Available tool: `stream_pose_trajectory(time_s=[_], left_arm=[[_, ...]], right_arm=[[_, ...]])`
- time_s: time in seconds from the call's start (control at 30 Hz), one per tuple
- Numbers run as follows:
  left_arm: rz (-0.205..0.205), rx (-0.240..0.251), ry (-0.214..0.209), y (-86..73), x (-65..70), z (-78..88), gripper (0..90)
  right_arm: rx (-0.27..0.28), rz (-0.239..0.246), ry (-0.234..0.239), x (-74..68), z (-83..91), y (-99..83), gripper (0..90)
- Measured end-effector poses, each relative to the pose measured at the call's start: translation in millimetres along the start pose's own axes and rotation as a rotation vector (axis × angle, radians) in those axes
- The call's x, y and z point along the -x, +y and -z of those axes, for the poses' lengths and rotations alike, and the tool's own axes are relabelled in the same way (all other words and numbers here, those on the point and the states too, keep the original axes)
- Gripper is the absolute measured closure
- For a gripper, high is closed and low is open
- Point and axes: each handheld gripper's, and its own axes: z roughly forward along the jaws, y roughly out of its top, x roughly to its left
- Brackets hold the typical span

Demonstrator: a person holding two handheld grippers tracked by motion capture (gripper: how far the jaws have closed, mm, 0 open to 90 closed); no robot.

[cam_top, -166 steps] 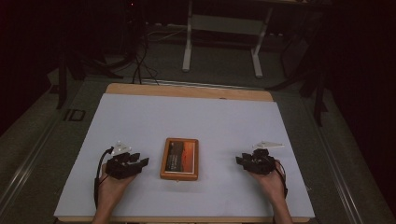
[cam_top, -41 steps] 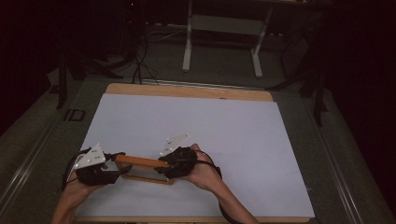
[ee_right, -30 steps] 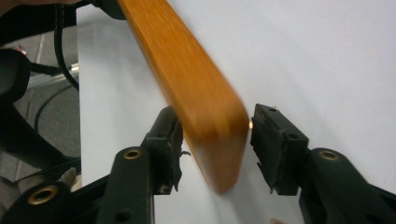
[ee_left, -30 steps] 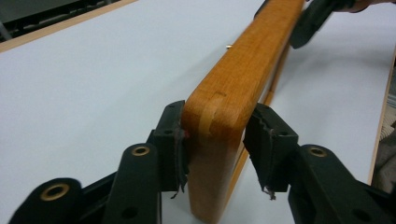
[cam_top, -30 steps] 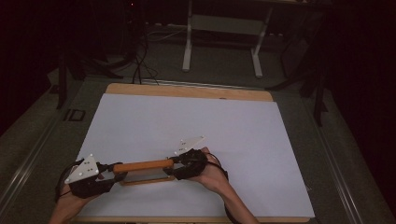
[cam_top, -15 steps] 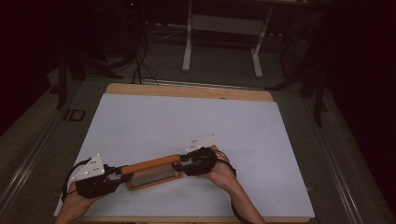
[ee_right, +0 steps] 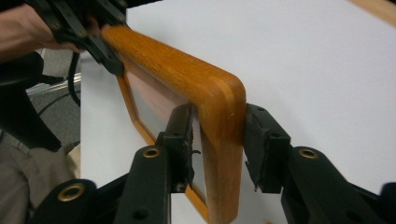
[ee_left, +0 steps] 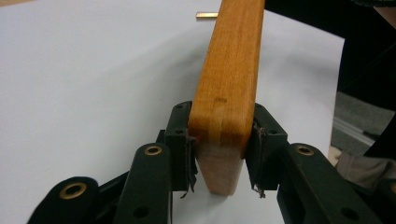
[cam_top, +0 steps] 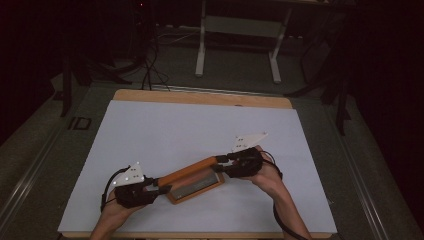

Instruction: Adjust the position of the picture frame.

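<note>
A dim room with desk legs and cables lies behind a wooden table (cam_top: 200, 96) covered by a pale grey-white sheet (cam_top: 200, 135). Near the front edge, an orange-brown wooden picture frame with rounded corners (cam_top: 192, 175) is held up on its long edge, tilted off the sheet, its long axis running from lower left up to the right between the two hands.

The left gripper (cam_top: 150, 187) clamps one short end, its pads (ee_left: 183, 140) pressed against both faces of the wood. The right gripper (cam_top: 222, 165) straddles the opposite corner; its jaws have just been closing on the wood, and the pad (ee_right: 184, 140) on the glazed side seems to touch, while the other pad may stand slightly off, though the view makes that hard to judge.

Each hand is at its own end, so any turn or lowering of the frame depends on both ends moving together along that slanted axis.

The frame's lower edge is cut off in both gripper views, and the high view is too dark to show whether it rests on the sheet. What the glazing holds cannot be made out.
</note>
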Motion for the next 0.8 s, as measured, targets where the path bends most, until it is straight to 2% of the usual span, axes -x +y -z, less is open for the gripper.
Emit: stream_pose_trajectory(time_s=[0.27, 0.37, 0.43, 0.47, 0.53, 0.6, 0.67, 0.8], left_arm=[[0.033, -0.004, 0.005, 1.6, 2.4, -23.1, 62.4], [-0.012, -0.028, 0.034, 1.2, 4.9, -23.3, 57.8], [-0.045, -0.042, 0.041, 1.6, 7.8, -21.8, 50.6], [-0.064, -0.038, 0.051, 2.6, 9.4, -19.6, 45.5], [-0.072, -0.009, 0.053, 8.5, 9.8, -13.3, 39.1], [-0.079, 0.03, 0.061, 19.4, 8.2, -7.9, 37.9], [-0.092, 0.033, 0.063, 34.0, 6.8, -7.5, 38.1], [-0.167, -0.018, 0.049, 60.2, 9.7, -16.0, 42.6]], right_arm=[[-0.017, 0.066, -0.044, 2.9, 22.5, 14.9, 68.5], [-0.023, 0.09, -0.056, -0.3, 21.8, 18.3, 69.1], [-0.021, 0.102, -0.062, -2.1, 20.4, 20.2, 69.3], [-0.021, 0.108, -0.063, -2.9, 19.6, 21.4, 69.3], [-0.023, 0.122, -0.065, -4.7, 18.4, 24.1, 69.3], [-0.026, 0.139, -0.066, -7.3, 17.2, 27.3, 69.3], [-0.033, 0.157, -0.068, -9.8, 15.9, 30.9, 69.3], [-0.038, 0.184, -0.069, -13.9, 12.3, 37.5, 69.3]])
